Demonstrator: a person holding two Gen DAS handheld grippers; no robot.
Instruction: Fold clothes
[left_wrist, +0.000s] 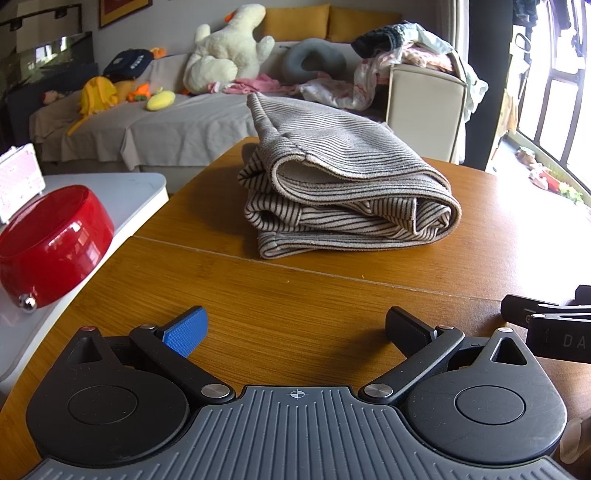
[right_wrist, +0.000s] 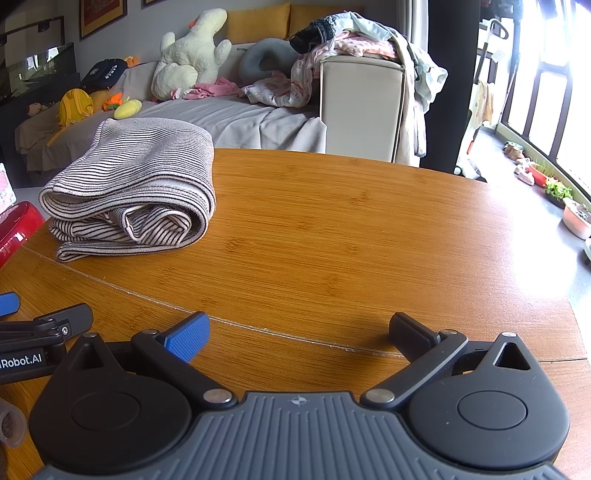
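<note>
A striped beige and dark garment (left_wrist: 343, 184) lies folded in a thick bundle on the round wooden table (left_wrist: 295, 295). In the right wrist view the same garment (right_wrist: 136, 188) sits at the left, well ahead of the fingers. My left gripper (left_wrist: 295, 326) hovers low over the table's near part, open, with nothing between its blue and black fingers. My right gripper (right_wrist: 299, 330) is also open and empty, over bare wood to the right of the garment. The two grippers are side by side: the right gripper's fingers (left_wrist: 543, 314) show at the right edge of the left wrist view.
A red glossy bowl (left_wrist: 51, 243) stands on a white side table (left_wrist: 122, 192) left of the wooden table. Behind are a sofa with a plush duck (left_wrist: 225, 48), toys and a pile of clothes (left_wrist: 402, 48) on a beige armrest. Windows are on the right.
</note>
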